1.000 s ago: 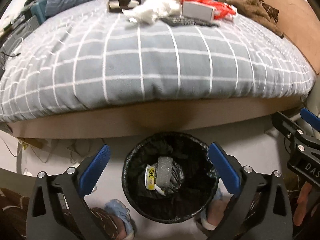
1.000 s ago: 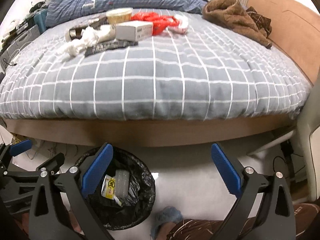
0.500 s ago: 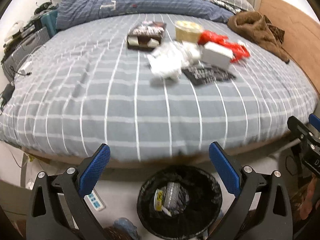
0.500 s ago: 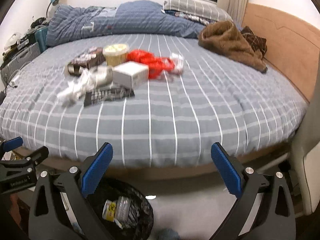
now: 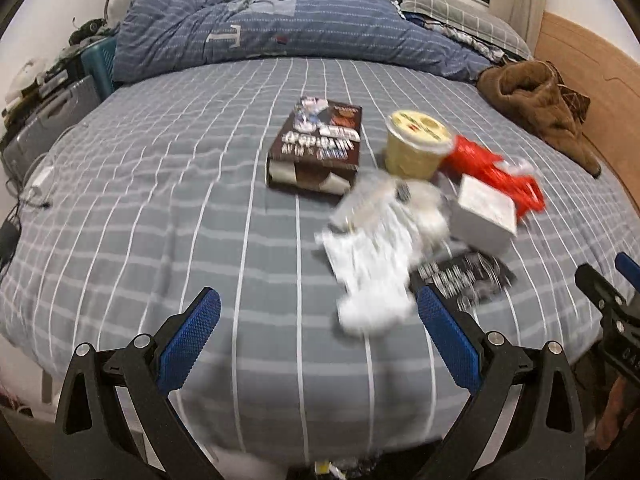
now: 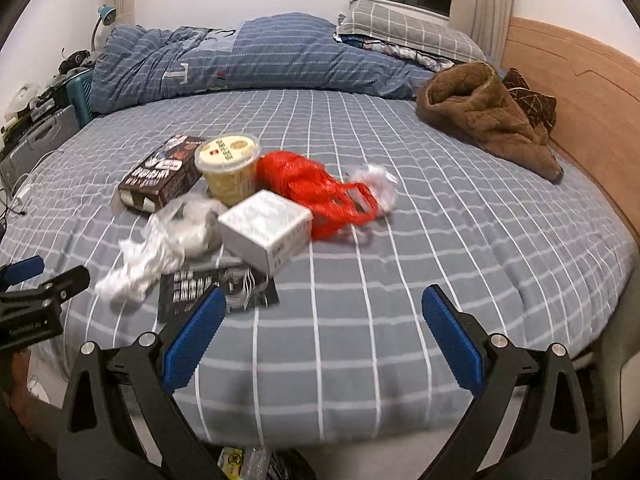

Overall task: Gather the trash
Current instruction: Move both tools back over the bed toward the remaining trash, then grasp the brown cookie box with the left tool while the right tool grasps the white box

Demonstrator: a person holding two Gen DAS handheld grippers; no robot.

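Left wrist view, both grippers' jaws spread and empty, raised from trash bin (image 5: 336, 470) toward bed litter (image 5: 376, 264).

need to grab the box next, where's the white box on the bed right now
The white box sits in the trash pile on the bed, left of centre in the right wrist view, between the yellow cup behind it, the red bag and the black wrapper.

A rumpled blue duvet (image 6: 224, 60), checked pillow (image 6: 404, 32) and brown fleece garment (image 6: 484, 116) lie on the bed (image 6: 460, 240).
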